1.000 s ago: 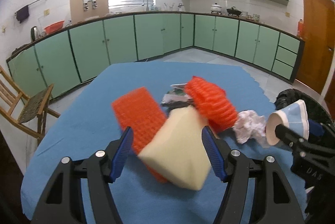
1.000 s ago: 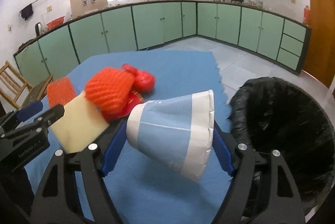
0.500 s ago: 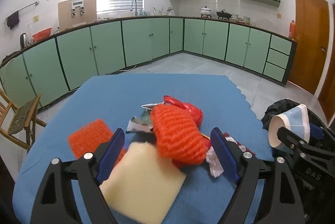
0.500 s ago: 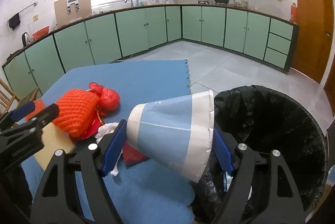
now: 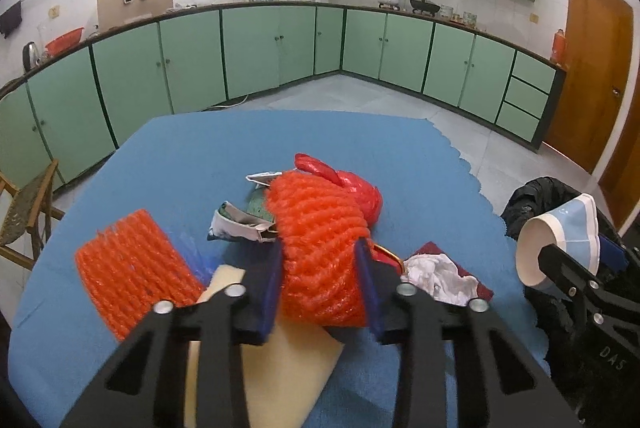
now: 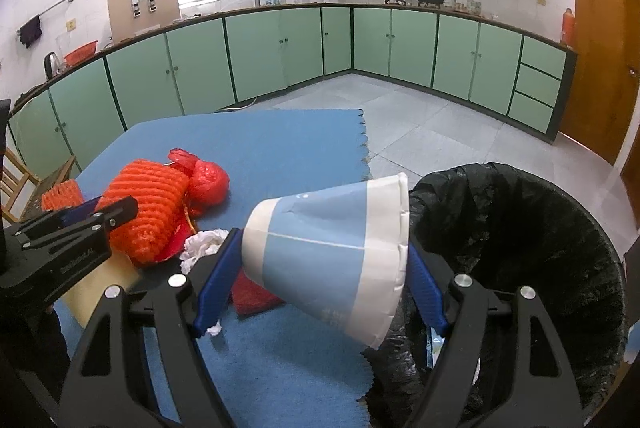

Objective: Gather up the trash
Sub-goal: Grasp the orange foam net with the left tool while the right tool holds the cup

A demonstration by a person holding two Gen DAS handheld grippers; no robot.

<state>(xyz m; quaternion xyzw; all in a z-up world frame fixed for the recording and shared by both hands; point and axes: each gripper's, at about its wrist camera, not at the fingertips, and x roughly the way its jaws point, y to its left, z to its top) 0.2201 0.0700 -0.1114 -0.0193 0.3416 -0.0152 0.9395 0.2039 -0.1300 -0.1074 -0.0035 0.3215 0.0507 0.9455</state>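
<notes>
My left gripper is shut on an orange foam net roll lying in the trash pile on the blue tablecloth. My right gripper is shut on a blue and white paper cup, held on its side at the rim of the black-lined trash bin. The cup also shows in the left wrist view. A flat orange foam net, a cream foam sheet, a crumpled white tissue, a red plastic bag and torn wrappers lie around the roll.
The bin stands off the table's right edge. A wooden chair stands left of the table. Green kitchen cabinets line the far walls, and a brown door is at the right.
My left gripper moved forward off the cream sheet and closed on the orange net roll. My right gripper carried the cup right, to the bin's rim.
</notes>
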